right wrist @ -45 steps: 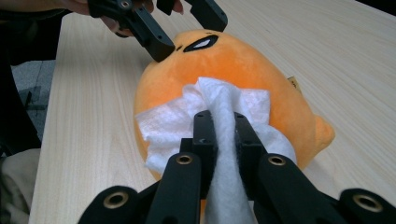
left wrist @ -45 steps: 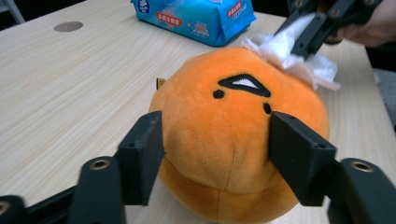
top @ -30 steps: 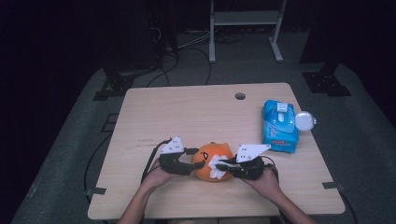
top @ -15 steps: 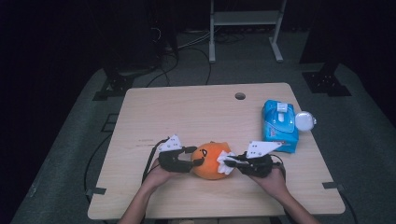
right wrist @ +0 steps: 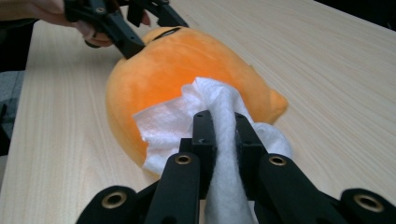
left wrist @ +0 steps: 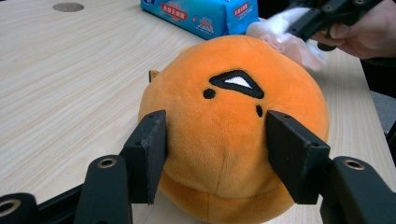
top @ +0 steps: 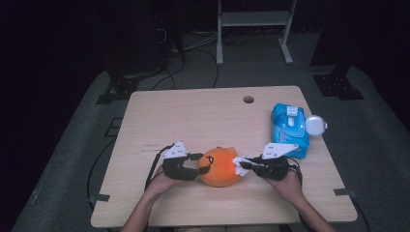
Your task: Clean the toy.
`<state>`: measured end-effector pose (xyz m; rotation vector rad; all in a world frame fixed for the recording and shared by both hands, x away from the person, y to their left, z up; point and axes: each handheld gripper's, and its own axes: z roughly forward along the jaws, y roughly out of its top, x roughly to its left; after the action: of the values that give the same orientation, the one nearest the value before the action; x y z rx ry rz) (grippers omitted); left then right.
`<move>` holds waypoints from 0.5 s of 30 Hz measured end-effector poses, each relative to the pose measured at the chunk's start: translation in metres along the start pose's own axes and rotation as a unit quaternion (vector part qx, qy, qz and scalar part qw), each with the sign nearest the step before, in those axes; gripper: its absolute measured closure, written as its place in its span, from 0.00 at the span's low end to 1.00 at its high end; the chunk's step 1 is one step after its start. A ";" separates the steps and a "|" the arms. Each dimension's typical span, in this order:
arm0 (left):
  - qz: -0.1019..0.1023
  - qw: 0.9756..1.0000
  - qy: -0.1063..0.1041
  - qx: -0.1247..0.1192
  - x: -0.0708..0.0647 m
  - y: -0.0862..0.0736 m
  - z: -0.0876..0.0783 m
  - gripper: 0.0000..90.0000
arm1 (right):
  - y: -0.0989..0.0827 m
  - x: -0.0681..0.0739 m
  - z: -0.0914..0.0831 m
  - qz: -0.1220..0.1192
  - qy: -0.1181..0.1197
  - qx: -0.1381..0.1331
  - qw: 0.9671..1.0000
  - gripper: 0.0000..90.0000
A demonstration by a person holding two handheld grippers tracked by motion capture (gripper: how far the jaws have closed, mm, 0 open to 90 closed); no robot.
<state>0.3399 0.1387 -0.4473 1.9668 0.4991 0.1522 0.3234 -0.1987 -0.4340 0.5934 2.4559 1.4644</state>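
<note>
A round orange plush toy [top: 220, 167] with a black-stitched face lies near the table's front edge. My left gripper [top: 196, 166] holds it from the left, and in the left gripper view the jaws [left wrist: 215, 154] press both sides of the plush toy [left wrist: 233, 107]. My right gripper [top: 247, 166] comes in from the right, shut on a white tissue [top: 239, 163]. In the right gripper view the tissue [right wrist: 173, 121] is pinched by my right gripper [right wrist: 223, 126] and lies against the side of the plush toy [right wrist: 159, 65].
A blue pack of wipes [top: 290, 128] lies at the table's right, with a small white round object [top: 315, 125] beside it. A cable hole [top: 248, 99] sits near the far edge. Bare wooden tabletop [top: 193, 116] stretches behind the plush toy.
My right gripper has slid the tissue a little to the right and away across the plush toy's right side. The left gripper has kept its hold.
</note>
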 end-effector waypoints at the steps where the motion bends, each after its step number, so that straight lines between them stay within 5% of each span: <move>1: 0.003 1.000 -0.001 0.000 -0.001 0.000 0.001 0.44 | 0.000 -0.001 -0.001 0.006 0.001 -0.002 1.000 0.91; 6: 0.039 0.999 -0.020 -0.009 -0.010 0.006 0.008 0.44 | 0.012 0.006 0.003 0.010 0.025 -0.032 0.999 0.91; 9: 0.060 0.998 -0.026 -0.009 -0.016 0.008 0.011 0.45 | 0.021 0.016 0.009 -0.009 0.034 -0.038 0.999 0.91; 13: 0.059 0.998 -0.027 -0.010 -0.015 0.006 0.008 0.45 | 0.016 0.012 0.014 -0.004 0.035 -0.024 0.999 0.91; 15: 0.051 0.999 -0.014 -0.011 -0.015 0.008 0.007 0.37 | 0.013 0.008 0.010 0.002 0.027 -0.020 0.999 0.91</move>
<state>0.3308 0.1236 -0.4421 1.9707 0.3766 0.1929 0.3233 -0.1822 -0.4275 0.5569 2.4605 1.5472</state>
